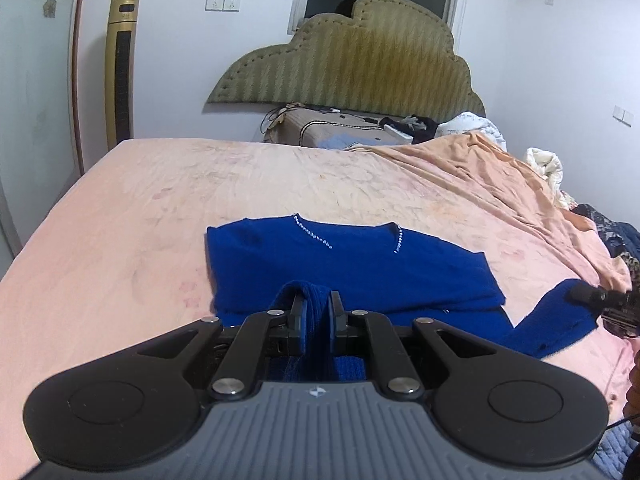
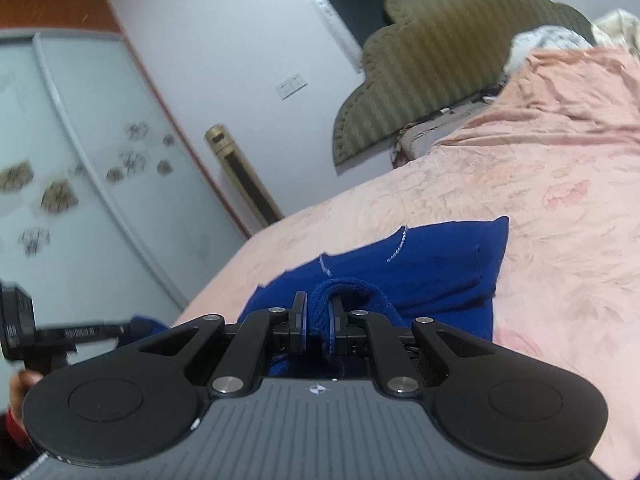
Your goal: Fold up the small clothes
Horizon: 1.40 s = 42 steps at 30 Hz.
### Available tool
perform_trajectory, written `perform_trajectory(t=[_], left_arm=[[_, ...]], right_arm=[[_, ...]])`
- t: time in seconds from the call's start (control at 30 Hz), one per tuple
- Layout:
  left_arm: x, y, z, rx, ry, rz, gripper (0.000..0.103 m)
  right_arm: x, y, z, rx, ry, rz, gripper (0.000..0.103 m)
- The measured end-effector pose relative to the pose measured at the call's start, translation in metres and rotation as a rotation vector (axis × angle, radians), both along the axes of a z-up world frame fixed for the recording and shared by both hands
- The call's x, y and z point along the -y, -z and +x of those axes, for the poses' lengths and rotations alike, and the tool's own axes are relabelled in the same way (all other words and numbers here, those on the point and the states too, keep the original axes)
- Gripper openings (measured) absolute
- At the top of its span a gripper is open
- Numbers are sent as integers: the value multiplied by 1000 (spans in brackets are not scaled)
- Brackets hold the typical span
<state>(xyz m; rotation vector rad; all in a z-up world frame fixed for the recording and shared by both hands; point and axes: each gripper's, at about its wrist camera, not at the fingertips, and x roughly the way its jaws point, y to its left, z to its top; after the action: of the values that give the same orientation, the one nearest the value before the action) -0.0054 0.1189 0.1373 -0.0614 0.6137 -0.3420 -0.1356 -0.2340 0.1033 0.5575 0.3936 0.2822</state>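
Note:
A royal-blue sweater (image 1: pixel 360 264) with a sparkly beaded neckline lies on the pink bedsheet (image 1: pixel 160 220), its collar toward the headboard. My left gripper (image 1: pixel 316 302) is shut on a ribbed fold of the sweater's lower edge, lifted off the bed. At the right edge of the left wrist view, the right gripper (image 1: pixel 588 294) holds another lifted part of the blue cloth. In the right wrist view, my right gripper (image 2: pixel 319 302) is shut on a bunched ribbed edge of the sweater (image 2: pixel 432 264). The left gripper (image 2: pixel 100 330) shows at the far left with blue cloth at its tip.
An olive padded headboard (image 1: pixel 360 64) stands against the far wall, with a cluttered box (image 1: pixel 332 128) in front of it. A gold tower unit (image 1: pixel 120 68) stands at the left. Bunched bedding and clothes (image 1: pixel 544 164) pile along the bed's right side. A sliding wardrobe door (image 2: pixel 80 184) lies beyond the bed.

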Motion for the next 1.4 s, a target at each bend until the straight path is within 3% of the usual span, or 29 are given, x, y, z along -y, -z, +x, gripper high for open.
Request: perform_trajectory(t=[0.2,0.33,0.63,0.87,1.1,1.17,1.2,1.27,1.33,1.4], left_arm=[[9,8,48,-20,-24,10,10],[15,14,83,-41,-39,28,10],[26,29,163,-96,-72,62,10],[36,65,228,-189,-132,99,10],[44,84,255,-225,-151,100,10],[44,88,258,-242,-156,98,10],[43,88,259,-245,-153,97,10],[43,88,256,-234,-139,110,10],[44,88,254,-224,-124,127,10],[44,87,253,-222,-120,130,10]], right_arm=[[26,20,47,-40,77,221,13],[33,33,82,-65,115,286,13],[48,55,157,-120,199,325,13],[57,76,212,-193,259,325,12],[62,94,255,-250,305,278,9],[63,97,266,-265,283,229,10],[61,94,268,-263,256,176,15],[50,81,261,-238,207,5,22],[32,65,244,-172,124,-229,62],[8,55,222,-94,44,-529,73]])
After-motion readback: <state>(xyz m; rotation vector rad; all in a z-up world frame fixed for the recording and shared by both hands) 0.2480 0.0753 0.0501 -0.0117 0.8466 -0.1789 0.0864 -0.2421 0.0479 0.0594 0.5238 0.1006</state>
